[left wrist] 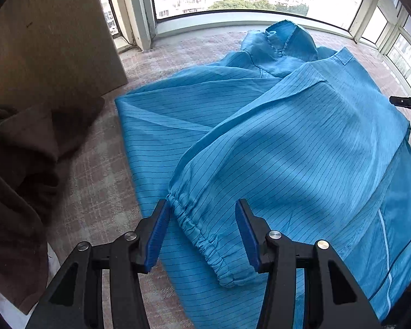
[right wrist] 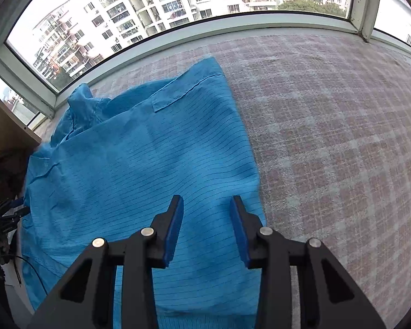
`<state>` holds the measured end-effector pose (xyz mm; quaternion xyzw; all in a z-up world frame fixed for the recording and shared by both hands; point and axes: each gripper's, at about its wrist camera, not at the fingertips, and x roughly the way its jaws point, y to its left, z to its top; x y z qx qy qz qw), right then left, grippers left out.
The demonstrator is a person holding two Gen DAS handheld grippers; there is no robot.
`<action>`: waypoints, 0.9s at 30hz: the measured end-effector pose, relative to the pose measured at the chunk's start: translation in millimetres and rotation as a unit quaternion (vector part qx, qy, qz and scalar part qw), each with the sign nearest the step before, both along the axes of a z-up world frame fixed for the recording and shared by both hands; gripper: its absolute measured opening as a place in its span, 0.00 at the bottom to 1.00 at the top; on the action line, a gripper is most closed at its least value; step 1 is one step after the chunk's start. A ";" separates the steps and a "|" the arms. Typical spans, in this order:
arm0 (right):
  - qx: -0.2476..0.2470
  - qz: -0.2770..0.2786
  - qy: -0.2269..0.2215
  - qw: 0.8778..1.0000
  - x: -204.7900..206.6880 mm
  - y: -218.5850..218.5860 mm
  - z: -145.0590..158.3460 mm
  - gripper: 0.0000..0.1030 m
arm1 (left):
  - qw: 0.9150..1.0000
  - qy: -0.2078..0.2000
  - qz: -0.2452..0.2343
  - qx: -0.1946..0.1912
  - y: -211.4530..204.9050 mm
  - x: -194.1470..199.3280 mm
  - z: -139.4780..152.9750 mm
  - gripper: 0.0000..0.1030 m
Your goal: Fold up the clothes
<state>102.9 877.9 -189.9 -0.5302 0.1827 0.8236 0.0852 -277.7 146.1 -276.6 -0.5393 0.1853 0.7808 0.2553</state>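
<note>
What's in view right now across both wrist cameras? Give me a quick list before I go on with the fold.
blue garment: one, blue with thin dark stripes, spread on the surface, one sleeve folded across the body
sleeve cuff: one, blue, elasticated, lying between the open left tongs
collar: one, blue, at the far end near the window
brown garment: one, brown, crumpled at the left of the blue one
checked cover: one, pink and grey, under the clothes
wooden panel: one, brown, upright at far left
windows: several panes, white frames, along the far edge
left tongs: one, black with blue pads, open
right tongs: one, black with blue pads, open over the blue garment
</note>
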 end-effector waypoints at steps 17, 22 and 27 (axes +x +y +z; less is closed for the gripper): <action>0.061 0.007 -0.014 0.998 65.1 30.9 35.4 0.37 | 0.998 0.035 -0.046 -0.012 41.7 -40.2 11.8 0.44; 0.048 0.057 -0.040 0.996 78.6 0.4 27.2 0.41 | 0.998 0.044 -0.049 -0.006 30.6 -30.3 23.8 0.44; 0.116 0.034 -0.139 0.983 63.9 5.4 -10.7 0.41 | 0.999 0.046 -0.027 -0.005 24.0 -35.0 22.8 0.44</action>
